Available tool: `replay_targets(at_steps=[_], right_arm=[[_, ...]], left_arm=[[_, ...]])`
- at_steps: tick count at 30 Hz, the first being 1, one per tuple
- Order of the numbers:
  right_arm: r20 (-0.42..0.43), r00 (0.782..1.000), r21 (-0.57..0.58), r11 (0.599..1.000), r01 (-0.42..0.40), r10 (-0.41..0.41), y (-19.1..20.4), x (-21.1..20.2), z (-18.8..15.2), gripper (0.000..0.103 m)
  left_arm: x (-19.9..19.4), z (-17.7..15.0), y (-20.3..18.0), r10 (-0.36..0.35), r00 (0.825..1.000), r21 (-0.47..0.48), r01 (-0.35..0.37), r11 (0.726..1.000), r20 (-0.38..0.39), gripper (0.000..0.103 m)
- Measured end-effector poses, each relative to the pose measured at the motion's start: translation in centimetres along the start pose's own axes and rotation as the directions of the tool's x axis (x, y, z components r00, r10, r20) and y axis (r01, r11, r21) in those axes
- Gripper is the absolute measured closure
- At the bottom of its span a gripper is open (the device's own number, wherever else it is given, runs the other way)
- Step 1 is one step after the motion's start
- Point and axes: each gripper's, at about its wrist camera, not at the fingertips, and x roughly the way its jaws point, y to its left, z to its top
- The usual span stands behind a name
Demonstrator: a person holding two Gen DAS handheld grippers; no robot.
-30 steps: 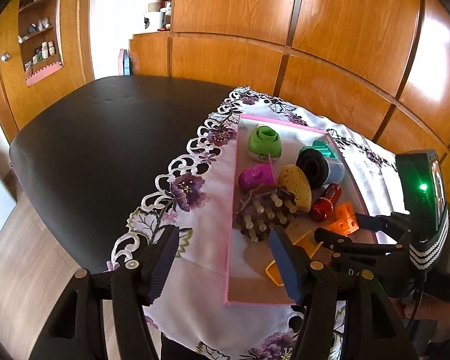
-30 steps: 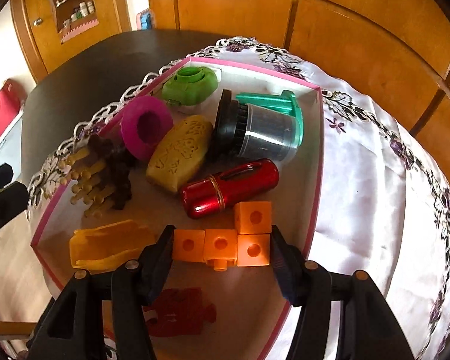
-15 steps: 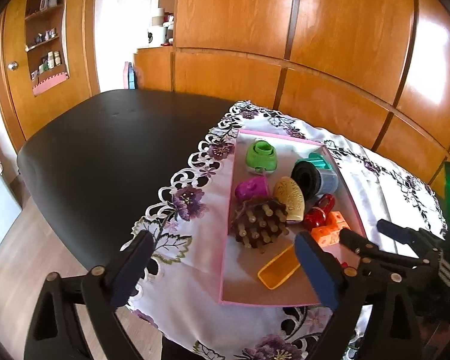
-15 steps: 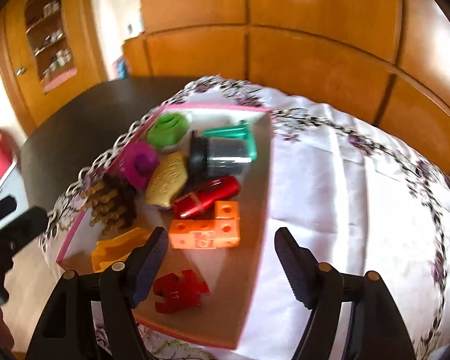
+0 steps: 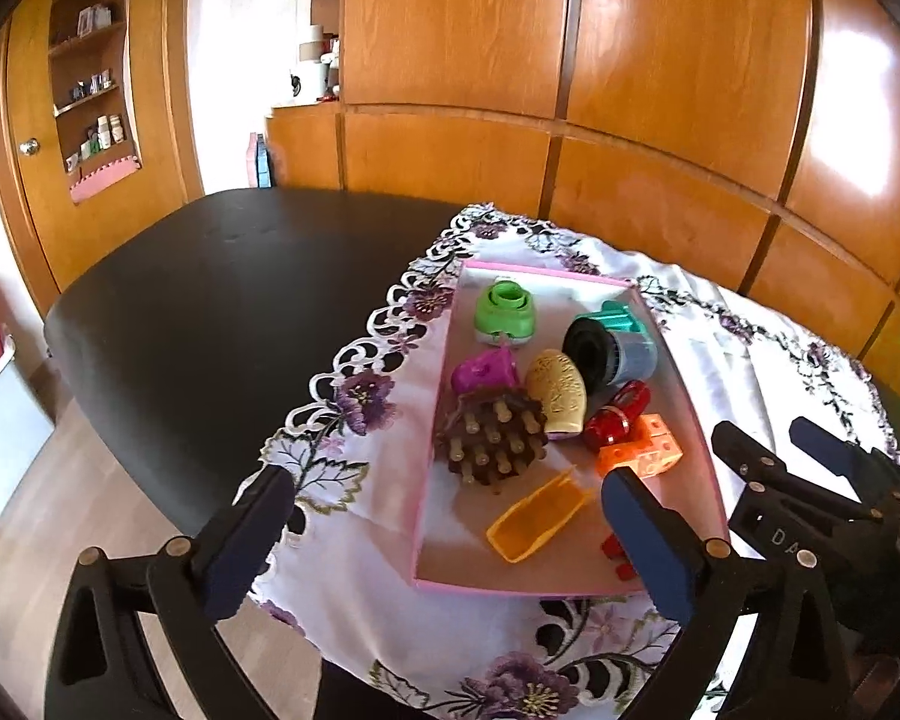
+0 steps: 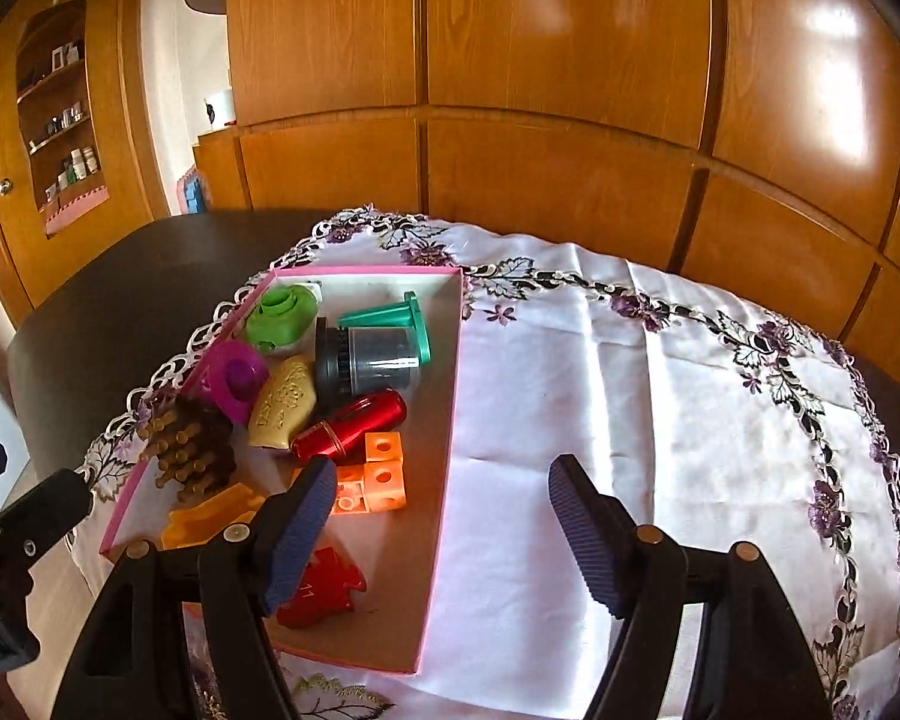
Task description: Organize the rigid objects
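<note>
- A recessed wooden wall shelf (image 5: 93, 120) with small bottles is seen at far left.
- A black tabletop (image 5: 222, 300) is partly covered by a white embroidered floral cloth (image 6: 660, 396).
- The pink-rimmed cardboard tray (image 6: 444, 444) of small rigid items, among them linked orange plastic cubes (image 6: 378, 477), is set on the cloth.
- The left gripper (image 5: 450, 540) has just been spread wide, nothing gripped; the right gripper (image 6: 444, 546) is held partly open, empty.
- Glossy wooden panelling (image 6: 570, 60) is seen behind.

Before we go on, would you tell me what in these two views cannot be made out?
- Red puzzle piece: half hidden behind a finger in the right wrist view; nearly all hidden behind a finger in the left wrist view.
- Yellow scoop: near end covered by the same finger in the right wrist view.
- Shelf items: too small to identify.
</note>
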Motion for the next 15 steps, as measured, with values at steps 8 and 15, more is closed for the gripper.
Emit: replay_targets(at_steps=[8, 15], right_arm=[[0.016, 1.000, 0.002, 1.000, 0.005, -0.005, 0.2, -0.6, 0.2, 0.029], [0.011, 1.000, -0.005, 1.000, -0.001, 0.001, 0.6, -0.7, 0.2, 0.029]], left_arm=[[-1.2, 0.3, -0.1, 0.001, 0.998, -0.020, 0.000, 1.000, 0.055, 0.000], [-1.3, 0.4, 0.1, 0.009, 0.998, -0.032, -0.007, 0.999, 0.063, 0.000]])
